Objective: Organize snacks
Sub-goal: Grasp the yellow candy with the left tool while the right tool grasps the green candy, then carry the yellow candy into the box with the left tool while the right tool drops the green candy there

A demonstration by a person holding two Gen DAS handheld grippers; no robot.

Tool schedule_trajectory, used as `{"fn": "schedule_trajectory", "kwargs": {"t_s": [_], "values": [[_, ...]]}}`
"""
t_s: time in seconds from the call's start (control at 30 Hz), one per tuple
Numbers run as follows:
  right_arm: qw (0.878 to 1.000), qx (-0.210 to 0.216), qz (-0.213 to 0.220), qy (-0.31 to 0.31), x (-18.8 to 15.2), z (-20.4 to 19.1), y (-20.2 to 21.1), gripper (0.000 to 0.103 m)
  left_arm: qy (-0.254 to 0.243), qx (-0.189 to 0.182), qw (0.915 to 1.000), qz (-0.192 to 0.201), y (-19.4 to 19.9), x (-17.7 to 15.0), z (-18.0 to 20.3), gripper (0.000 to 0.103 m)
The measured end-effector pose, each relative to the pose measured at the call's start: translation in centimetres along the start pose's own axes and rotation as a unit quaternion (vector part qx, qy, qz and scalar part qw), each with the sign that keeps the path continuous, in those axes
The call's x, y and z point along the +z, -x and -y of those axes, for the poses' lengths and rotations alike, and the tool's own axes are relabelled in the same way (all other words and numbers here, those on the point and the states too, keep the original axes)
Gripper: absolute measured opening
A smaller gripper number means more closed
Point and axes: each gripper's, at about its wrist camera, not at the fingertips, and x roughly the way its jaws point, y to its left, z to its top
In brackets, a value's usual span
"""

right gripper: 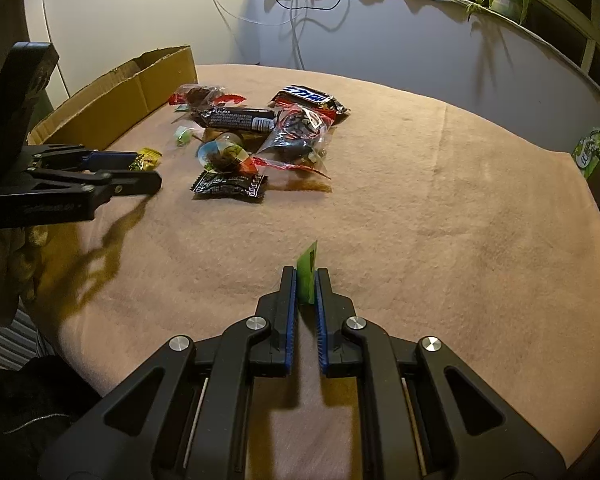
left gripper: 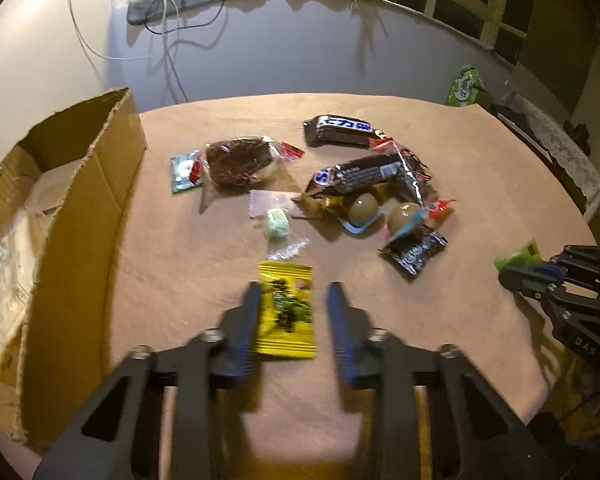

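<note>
We see a round table (right gripper: 440, 208) under a pinkish cloth, with an open cardboard box (left gripper: 72, 216) standing at its left edge. Near the table's middle lies a heap of snacks: two dark chocolate bars (left gripper: 342, 130), a black candy wrapper (left gripper: 414, 252) and clear packets with red ends. Our left gripper (left gripper: 294, 296) is spread wide, its blue fingers straddling a yellow snack packet (left gripper: 288, 314) that lies flat on the cloth. Our right gripper (right gripper: 306, 280) is pinched onto a small green packet (right gripper: 307, 276), held upright on edge, well apart from the heap.
</note>
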Motion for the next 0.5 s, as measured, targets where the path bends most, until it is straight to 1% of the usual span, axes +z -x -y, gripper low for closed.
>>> {"fn": "schedule_trajectory", "kwargs": {"t_s": [0.1,0.3,0.5], "values": [[1.000,-0.001,0.001,0.002,-0.1,0.0,0.1,0.009,0.008,-0.011,0.9999,0.004,0.2,-0.2,-0.7,0.022],[1.000,-0.002,0.005,-0.007,0.0,0.2,0.5,0.009,0.014,-0.021,0.9997,0.007,1.1,-0.5,-0.8,0.022],[1.000,0.000,0.018,-0.013,0.8,0.3,1.7,0.009,0.020,-0.027,0.9990,0.028,3.0,-0.5,-1.1,0.022]]}}
